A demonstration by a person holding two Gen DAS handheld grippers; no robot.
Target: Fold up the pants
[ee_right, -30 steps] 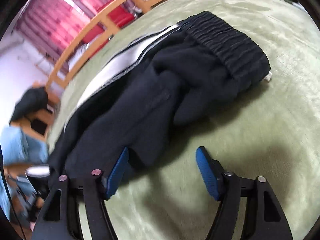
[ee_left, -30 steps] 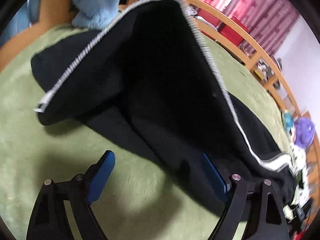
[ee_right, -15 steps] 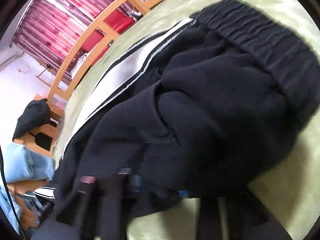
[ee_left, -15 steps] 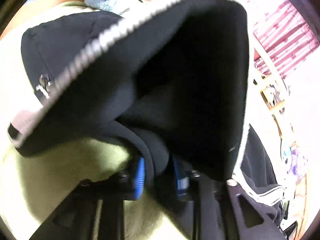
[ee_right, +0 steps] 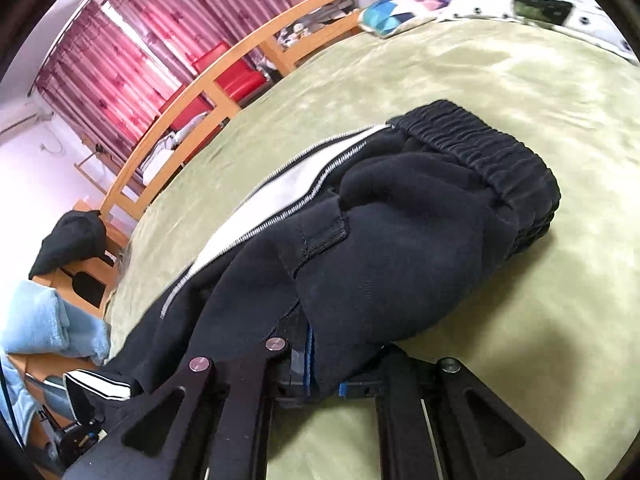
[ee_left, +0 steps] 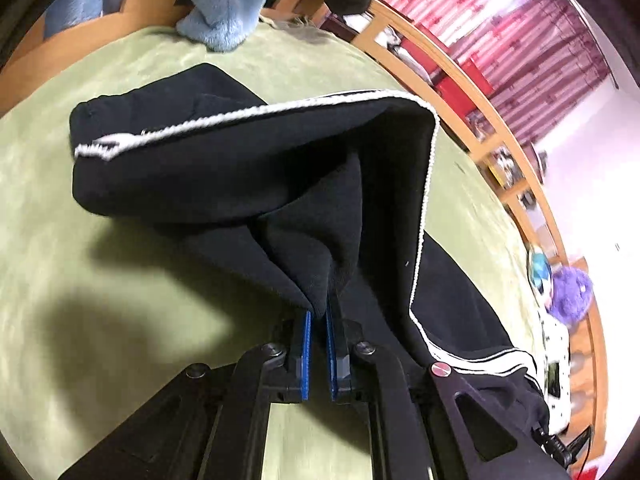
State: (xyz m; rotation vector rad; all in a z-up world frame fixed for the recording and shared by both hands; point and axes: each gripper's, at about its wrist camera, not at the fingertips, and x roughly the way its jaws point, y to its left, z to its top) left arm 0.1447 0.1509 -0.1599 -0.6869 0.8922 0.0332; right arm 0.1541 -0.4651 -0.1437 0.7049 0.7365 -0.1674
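Observation:
Black pants [ee_left: 248,176] with a white side stripe lie on a green bedspread [ee_left: 60,264]. My left gripper [ee_left: 318,320] is shut on a fold of the pants' leg fabric and holds it raised, so the leg drapes like a tent. In the right wrist view the pants [ee_right: 400,240] show their ribbed elastic waistband [ee_right: 488,152] at the far right. My right gripper [ee_right: 320,344] is shut on the pants' near edge below the waist; cloth hides its right finger.
A wooden bed rail [ee_right: 224,76] runs along the far side, with red curtains behind. A light blue plush garment [ee_left: 224,4] lies at the far end. A spotted pillow [ee_right: 520,4] and a purple toy [ee_left: 570,292] are near the headboard.
Both grippers went from open beside the pants to shut on the fabric. The left one has lifted its fold, and both views have pulled back from the cloth.

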